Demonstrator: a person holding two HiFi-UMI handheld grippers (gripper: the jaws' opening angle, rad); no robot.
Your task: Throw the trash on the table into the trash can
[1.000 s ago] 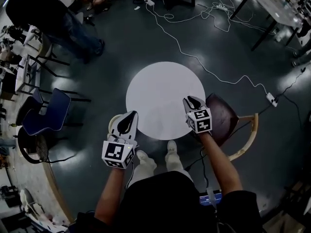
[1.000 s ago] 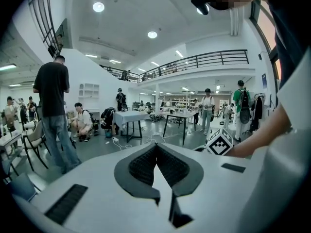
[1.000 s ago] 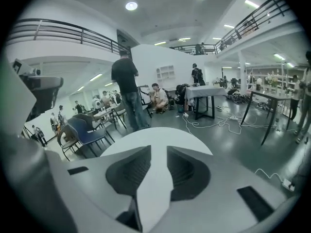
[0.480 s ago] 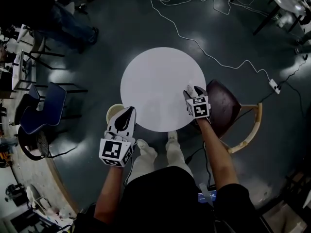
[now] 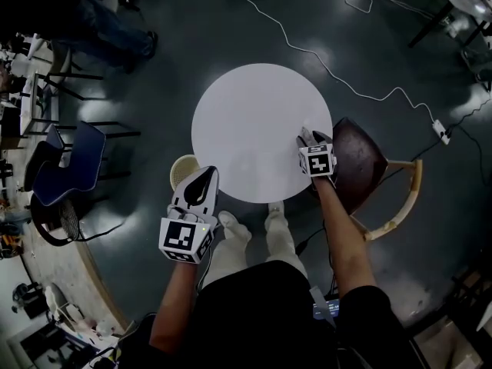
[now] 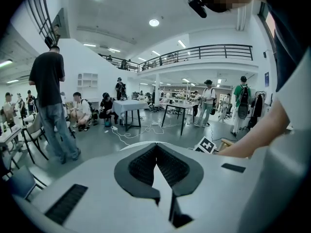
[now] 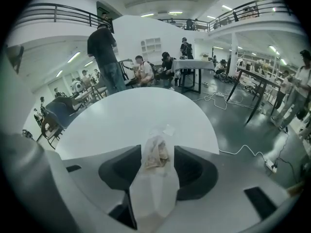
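Right gripper (image 5: 310, 137) is at the table's (image 5: 254, 121) right edge, pointing down at it. Its jaws have just been opening and are now wide apart. The trash (image 7: 155, 154), a crumpled clear wrapper with brown bits, stands between them, not pinched. Left gripper (image 5: 207, 174) is off the table's near-left rim, jaws fully closed, empty. The can (image 5: 181, 171) is on the floor at the same rim.

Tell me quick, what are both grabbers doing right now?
Left gripper: shut, empty.
Right gripper: jaws just opened wide, with a crumpled whitish plastic wrapper between them, not squeezed.
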